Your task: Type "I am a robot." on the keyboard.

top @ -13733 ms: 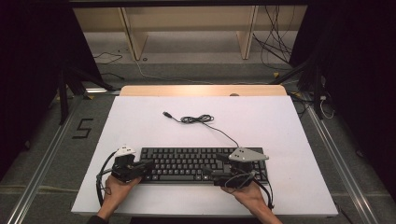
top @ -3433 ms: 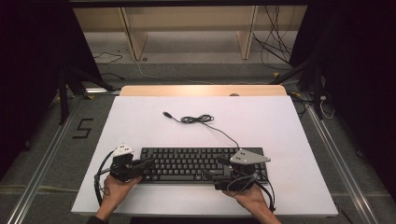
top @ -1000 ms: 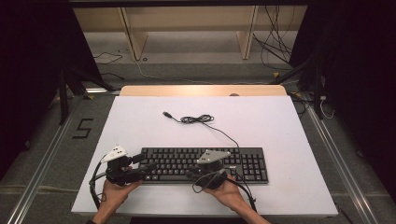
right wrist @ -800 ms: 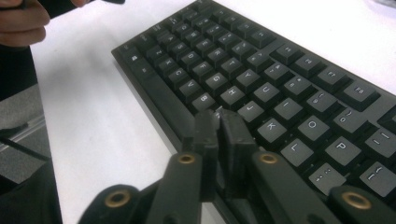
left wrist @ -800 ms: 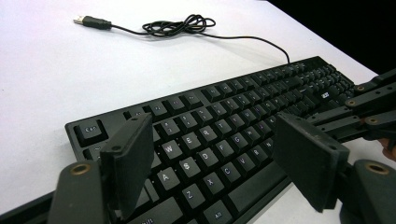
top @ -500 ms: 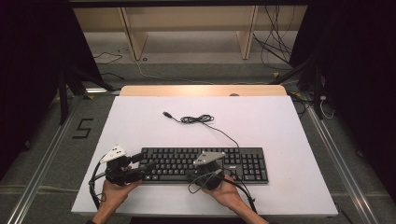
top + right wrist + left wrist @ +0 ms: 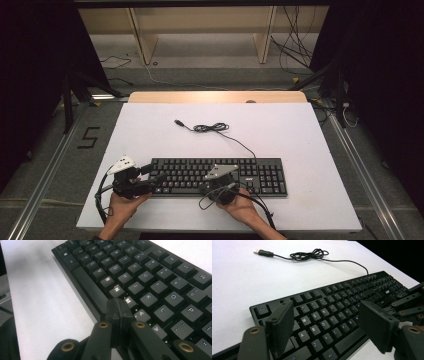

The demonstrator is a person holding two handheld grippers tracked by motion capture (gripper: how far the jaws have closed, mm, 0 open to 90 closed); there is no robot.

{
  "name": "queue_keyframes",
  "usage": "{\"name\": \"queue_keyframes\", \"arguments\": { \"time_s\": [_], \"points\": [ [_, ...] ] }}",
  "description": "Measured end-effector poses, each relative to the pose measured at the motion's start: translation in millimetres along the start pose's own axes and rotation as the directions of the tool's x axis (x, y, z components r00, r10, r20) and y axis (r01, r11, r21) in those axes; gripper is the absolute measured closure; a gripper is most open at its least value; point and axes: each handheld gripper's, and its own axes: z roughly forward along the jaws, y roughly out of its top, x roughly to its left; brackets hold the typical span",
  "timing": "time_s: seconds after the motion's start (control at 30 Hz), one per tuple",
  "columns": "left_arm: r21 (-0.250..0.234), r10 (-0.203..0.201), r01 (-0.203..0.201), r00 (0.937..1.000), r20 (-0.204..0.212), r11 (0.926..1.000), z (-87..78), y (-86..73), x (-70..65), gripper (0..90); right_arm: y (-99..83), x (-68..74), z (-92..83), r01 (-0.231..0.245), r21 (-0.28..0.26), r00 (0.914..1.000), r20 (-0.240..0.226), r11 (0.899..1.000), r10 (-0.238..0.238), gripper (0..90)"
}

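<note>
A black keyboard (image 7: 250,172) lies across the near half of the white table (image 7: 300,135). Its thin cable (image 7: 212,127) runs back to a loose coil and a USB plug (image 7: 177,121). My left gripper (image 7: 157,176) is open at the keyboard's left end, its pads (image 7: 282,322) spread above the letter keys (image 7: 322,322). My right gripper (image 7: 214,181) is shut on nothing at the middle of the keyboard's front edge. Its joined tips (image 7: 117,303) sit just above the space bar's (image 7: 90,287) right end beside the M key; I cannot tell whether they touch.
The coiled cable (image 7: 309,255) and plug (image 7: 263,252) lie on bare white table behind the keyboard. A wooden strip (image 7: 215,96) borders the table's far edge, with shelving and floor cables beyond. The right gripper's linkage (image 7: 409,305) shows at the left gripper view's right edge.
Over several seconds my right gripper slid left from the keyboard's right end to its middle; in the last second it barely shifted. The left gripper stays by the left end.
</note>
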Motion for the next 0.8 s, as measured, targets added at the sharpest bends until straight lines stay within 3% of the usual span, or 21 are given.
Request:
{"name": "queue_keyframes", "arguments": {
  "time_s": [0.17,0.3,0.4,0.47,0.53,0.63,0.8],
  "points": [
    [0.001,0.0,0.0,1.0,-0.003,1.0,0.3,-0.1,0.3,28.7,0.2,0.1,-0.4,-0.007,-0.002,1.0,0.001,1.0,0.007,90.0],
    [0.001,-0.003,0.003,1.0,-0.004,1.0,1.0,0.0,0.2,28.7,1.7,-1.9,-5.9,-0.018,-0.037,0.9998,-0.006,0.999,0.018,90.0],
    [0.005,-0.003,0.003,1.0,-0.004,1.0,2.0,0.0,0.2,28.7,3.3,-5.4,-13.0,-0.042,-0.08,0.999,-0.021,0.996,0.041,80.9],
    [0.006,0.001,-0.001,1.0,-0.005,1.0,2.5,0.1,-0.2,28.8,3.7,-7.4,-18.3,-0.054,-0.104,0.9983,-0.026,0.993,0.052,68.9],
    [0.009,0.0,0.0,1.0,-0.003,1.0,3.6,0.4,-1.0,28.9,3.1,-9.0,-24.7,-0.062,-0.129,0.9978,-0.031,0.99,0.058,65.7],
    [0.017,0.009,-0.009,1.0,-0.003,0.9998,5.7,0.6,-2.2,29.1,1.9,-11.2,-35.5,-0.066,-0.156,0.9978,-0.02,0.986,0.064,53.8],
    [0.029,0.018,-0.018,0.9998,0.002,0.9994,10.2,0.9,-4.2,29.4,-0.1,-15.2,-53.3,-0.086,-0.215,0.9963,-0.017,0.973,0.085,44.4]
  ]
}}
